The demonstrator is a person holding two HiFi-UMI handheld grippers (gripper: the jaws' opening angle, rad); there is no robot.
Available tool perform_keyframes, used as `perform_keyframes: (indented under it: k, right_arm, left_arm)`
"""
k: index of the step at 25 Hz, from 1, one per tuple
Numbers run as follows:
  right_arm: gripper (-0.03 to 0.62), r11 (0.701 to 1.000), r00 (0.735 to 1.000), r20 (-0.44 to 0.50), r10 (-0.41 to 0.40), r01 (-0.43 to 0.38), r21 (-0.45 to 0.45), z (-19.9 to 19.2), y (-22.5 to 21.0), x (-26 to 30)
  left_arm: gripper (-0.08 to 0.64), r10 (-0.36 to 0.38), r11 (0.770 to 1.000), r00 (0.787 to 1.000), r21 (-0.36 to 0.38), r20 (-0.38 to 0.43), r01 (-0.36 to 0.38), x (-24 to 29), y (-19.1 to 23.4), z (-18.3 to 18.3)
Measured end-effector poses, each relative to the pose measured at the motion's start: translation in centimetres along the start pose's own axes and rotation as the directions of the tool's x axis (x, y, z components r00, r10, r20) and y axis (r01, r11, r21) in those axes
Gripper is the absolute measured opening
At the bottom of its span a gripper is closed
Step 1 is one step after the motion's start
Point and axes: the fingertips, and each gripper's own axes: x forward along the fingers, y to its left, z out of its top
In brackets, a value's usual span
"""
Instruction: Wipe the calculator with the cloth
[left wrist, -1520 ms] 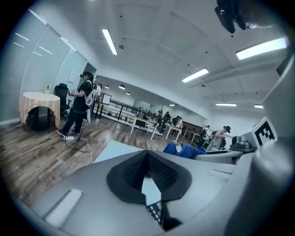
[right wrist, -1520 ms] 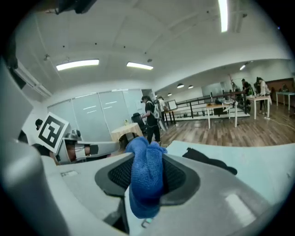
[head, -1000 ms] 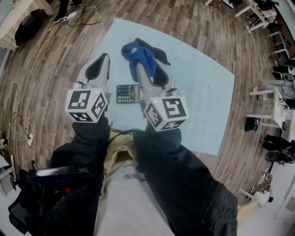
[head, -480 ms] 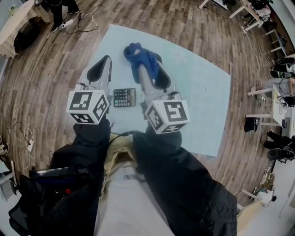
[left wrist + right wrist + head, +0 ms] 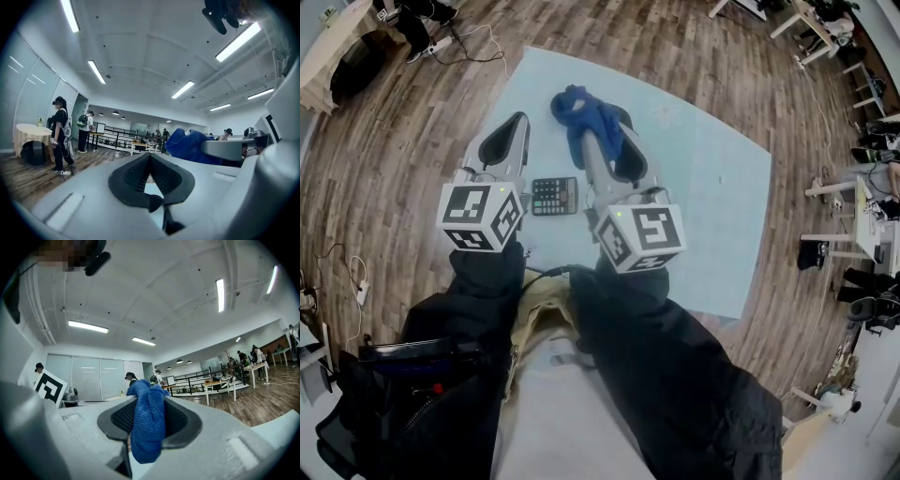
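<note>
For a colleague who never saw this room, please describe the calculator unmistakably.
A pale blue mat lies on the wooden floor. On it, between the left claw and the right claw, is the calculator: flat, dark, with rows of keys, unlike the soft blue cloth in the right claw.

A pale blue mat [image 5: 722,216] lies on a brown wood-plank floor [image 5: 412,141]. Beyond the mat's far left corner stands a round table with a cream cover [image 5: 337,47]. White desks [image 5: 872,216] stand on the floor to the mat's right, and loose cables [image 5: 352,267] lie to its left. Above the mat, long light strips [image 5: 97,71] cross a white ceiling [image 5: 150,47]. Glass wall panels [image 5: 89,376] and a black railing [image 5: 117,138] stand well beyond it.
</note>
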Motion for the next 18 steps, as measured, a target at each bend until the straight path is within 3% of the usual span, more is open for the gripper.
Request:
perform_keyframes:
  k: [18]
  right_arm:
    - [0.133,0.999,0.999,-0.025,0.027,-0.027,-0.025,-0.29,0.48,0.4]
  left_arm:
    - [0.003,-0.004,1.0,1.0,-0.011,-0.03,0.003,0.42,-0.06,-0.55]
